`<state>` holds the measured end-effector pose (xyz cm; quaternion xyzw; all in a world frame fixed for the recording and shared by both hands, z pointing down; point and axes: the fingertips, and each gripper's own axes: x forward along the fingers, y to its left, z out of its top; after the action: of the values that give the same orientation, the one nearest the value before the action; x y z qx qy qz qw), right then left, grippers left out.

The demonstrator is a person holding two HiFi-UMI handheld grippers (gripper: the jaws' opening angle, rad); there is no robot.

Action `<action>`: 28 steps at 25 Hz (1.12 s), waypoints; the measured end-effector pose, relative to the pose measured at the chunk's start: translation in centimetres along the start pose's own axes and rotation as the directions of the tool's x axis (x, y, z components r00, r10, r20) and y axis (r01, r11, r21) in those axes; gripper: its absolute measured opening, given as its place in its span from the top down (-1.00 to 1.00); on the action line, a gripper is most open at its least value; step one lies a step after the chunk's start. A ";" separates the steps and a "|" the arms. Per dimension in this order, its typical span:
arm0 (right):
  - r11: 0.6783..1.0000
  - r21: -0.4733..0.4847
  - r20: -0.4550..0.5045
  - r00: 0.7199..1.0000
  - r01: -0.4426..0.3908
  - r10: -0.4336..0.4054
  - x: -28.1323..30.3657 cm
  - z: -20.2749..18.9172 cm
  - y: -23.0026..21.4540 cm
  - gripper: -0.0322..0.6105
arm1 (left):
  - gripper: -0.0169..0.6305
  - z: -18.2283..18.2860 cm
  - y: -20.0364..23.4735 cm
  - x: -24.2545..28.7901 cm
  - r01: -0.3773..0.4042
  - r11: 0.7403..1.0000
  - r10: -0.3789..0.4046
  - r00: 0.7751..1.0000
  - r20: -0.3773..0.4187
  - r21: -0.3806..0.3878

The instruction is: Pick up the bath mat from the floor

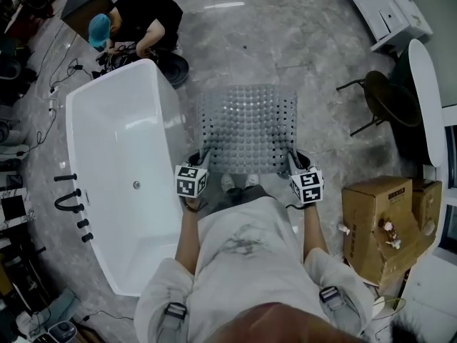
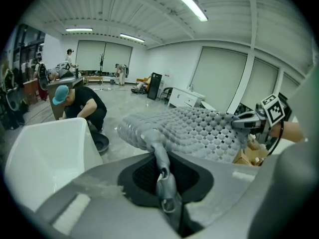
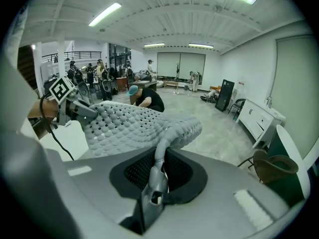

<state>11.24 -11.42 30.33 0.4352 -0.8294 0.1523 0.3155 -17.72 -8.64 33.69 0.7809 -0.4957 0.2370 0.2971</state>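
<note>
The grey bath mat (image 1: 246, 127), studded with bumps and holes, hangs spread out above the floor in front of the person. My left gripper (image 1: 203, 158) is shut on its near left corner and my right gripper (image 1: 292, 160) is shut on its near right corner. In the left gripper view the left gripper (image 2: 155, 146) pinches a bunched corner of the mat (image 2: 199, 128), and the right gripper (image 2: 247, 122) shows at the far corner. In the right gripper view the right gripper (image 3: 162, 146) clamps the mat (image 3: 129, 126), with the left gripper (image 3: 79, 111) across from it.
A white bathtub (image 1: 93, 156) stands close on the left, with black taps (image 1: 71, 199) on its rim. A cardboard box (image 1: 375, 224) sits at the right, a dark chair (image 1: 385, 98) beyond it. A person (image 1: 139, 20) crouches behind the tub. A white cabinet (image 1: 389, 9) is at the far right.
</note>
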 end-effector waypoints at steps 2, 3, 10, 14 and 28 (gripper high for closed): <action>1.000 -0.018 0.026 1.000 0.004 -0.004 -1.0 1.5 -0.1 0.76 | 0.82 1.4 -0.3 -1.1 -0.002 1.000 0.001 1.000 0.027 0.009; 1.000 -0.025 0.039 0.999 0.006 -0.005 -1.5 2.3 -0.1 0.76 | 0.82 2.1 -0.4 -1.6 -0.002 1.000 0.002 0.999 0.041 0.013; 0.998 -0.059 0.130 0.991 0.025 -0.017 -4.4 7.3 -0.4 0.76 | 0.82 6.9 -1.2 -5.2 -0.015 0.999 0.009 0.991 0.131 0.049; 0.996 -0.080 0.170 0.985 0.032 -0.018 -6.3 9.3 -0.7 0.76 | 0.82 9.0 -2.2 -7.1 -0.035 0.997 0.023 0.984 0.175 0.066; 0.985 -0.160 0.330 0.944 0.068 -0.011 -11.2 17.8 0.1 0.75 | 0.82 16.2 -3.5 -14.0 -0.098 0.986 0.048 0.943 0.330 0.136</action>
<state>8.89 -13.75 9.55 0.4427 -0.8712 0.0004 0.2120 -18.88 -9.94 12.04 0.8105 -0.5474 0.1525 0.1423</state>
